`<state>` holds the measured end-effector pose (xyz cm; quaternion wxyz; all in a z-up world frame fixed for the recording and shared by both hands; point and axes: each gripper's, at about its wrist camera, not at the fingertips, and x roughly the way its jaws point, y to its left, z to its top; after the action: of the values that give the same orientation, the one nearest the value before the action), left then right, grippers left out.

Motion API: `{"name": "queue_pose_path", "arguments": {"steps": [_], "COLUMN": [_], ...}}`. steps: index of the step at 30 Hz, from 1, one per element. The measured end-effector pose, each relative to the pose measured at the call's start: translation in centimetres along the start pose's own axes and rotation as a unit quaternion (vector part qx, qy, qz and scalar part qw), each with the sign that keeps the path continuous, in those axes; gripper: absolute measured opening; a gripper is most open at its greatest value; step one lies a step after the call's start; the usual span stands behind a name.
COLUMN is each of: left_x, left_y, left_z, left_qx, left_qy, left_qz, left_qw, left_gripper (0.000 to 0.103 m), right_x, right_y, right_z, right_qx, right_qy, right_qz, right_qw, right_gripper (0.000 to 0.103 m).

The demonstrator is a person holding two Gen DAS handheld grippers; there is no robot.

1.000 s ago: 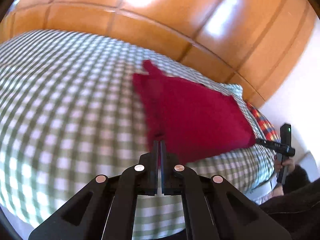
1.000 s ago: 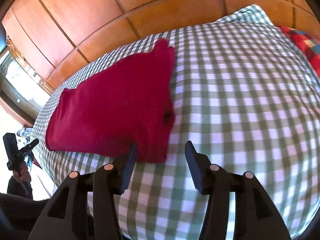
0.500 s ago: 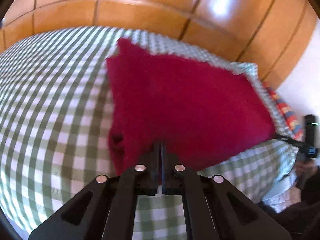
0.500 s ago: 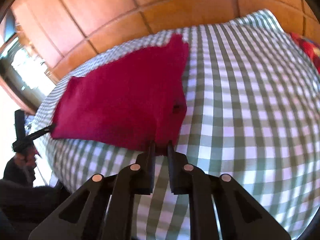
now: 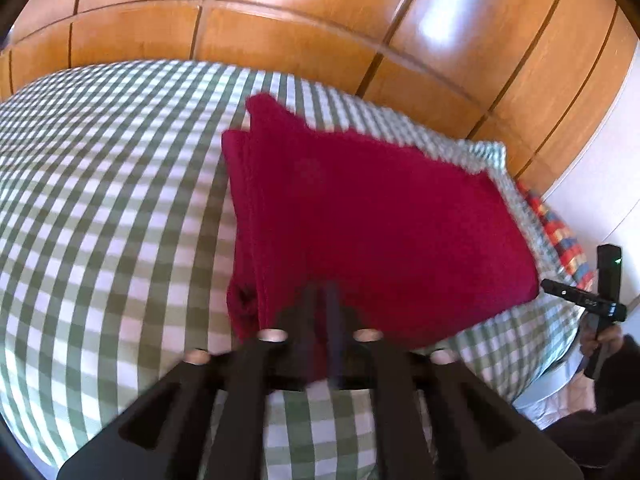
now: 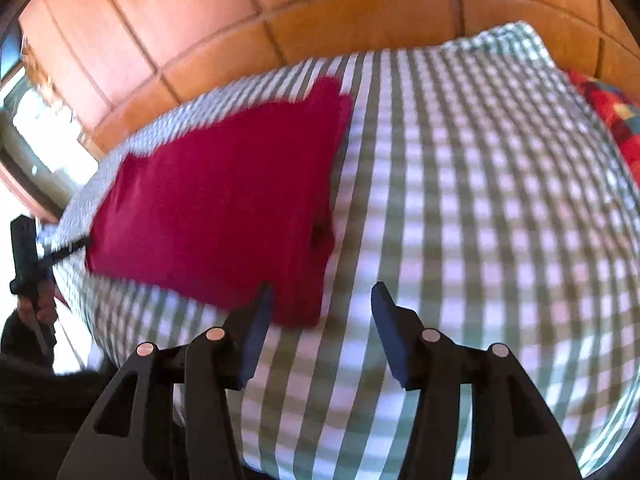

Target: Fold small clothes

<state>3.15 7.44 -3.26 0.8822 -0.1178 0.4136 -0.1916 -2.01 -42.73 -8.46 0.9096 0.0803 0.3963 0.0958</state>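
A red cloth (image 5: 360,220) lies folded flat on the green checked bedspread (image 5: 100,220). My left gripper (image 5: 322,308) is blurred at the cloth's near edge. Its jaws are opening, a narrow gap shows, and the red edge lies in it. In the right wrist view the same red cloth (image 6: 220,208) lies left of centre on the bedspread (image 6: 480,200). My right gripper (image 6: 320,296) hangs just in front of the cloth's near corner. Its jaws are opening and stand wide, with that corner between the fingertips and untouched.
Wooden panelled doors (image 5: 320,40) rise behind the bed. A colourful patchwork pillow (image 5: 560,240) (image 6: 608,112) lies at the bed's edge. A hand holds a black tool (image 5: 604,280) (image 6: 24,256) whose thin arm reaches the cloth's far side corner.
The right gripper pinched shut at the cloth's near corner, then spread wide again. The left gripper slid along the near edge while shut, and its fingers have now parted.
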Motion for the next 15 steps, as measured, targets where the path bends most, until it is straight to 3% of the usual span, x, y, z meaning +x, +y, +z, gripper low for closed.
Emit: {"name": "queue_pose_path", "arguments": {"steps": [2, 7, 10, 15], "left_x": [0.1, 0.5, 1.7, 3.6], "left_y": [0.8, 2.8, 3.6, 4.0], "left_z": [1.0, 4.1, 5.8, 7.8], "left_qx": [-0.017, -0.058, -0.065, -0.056], "left_qy": [-0.009, -0.038, -0.034, -0.032], "left_qz": [0.002, 0.010, 0.018, 0.026], "left_qw": [0.9998, 0.9976, 0.9972, 0.9976], "left_gripper": [0.040, 0.040, 0.040, 0.040], "right_x": [0.2, 4.0, 6.1, 9.5], "right_y": [-0.1, 1.2, 1.2, 1.8], "right_z": [1.9, 7.1, 9.6, 11.9], "right_qx": [0.018, 0.033, 0.045, 0.031], "right_qy": [-0.022, -0.044, -0.051, -0.030], "right_qz": [0.000, -0.041, -0.065, -0.096], "right_qw": [1.000, 0.998, 0.996, 0.995], "right_gripper": [0.054, 0.054, 0.053, 0.025]}}
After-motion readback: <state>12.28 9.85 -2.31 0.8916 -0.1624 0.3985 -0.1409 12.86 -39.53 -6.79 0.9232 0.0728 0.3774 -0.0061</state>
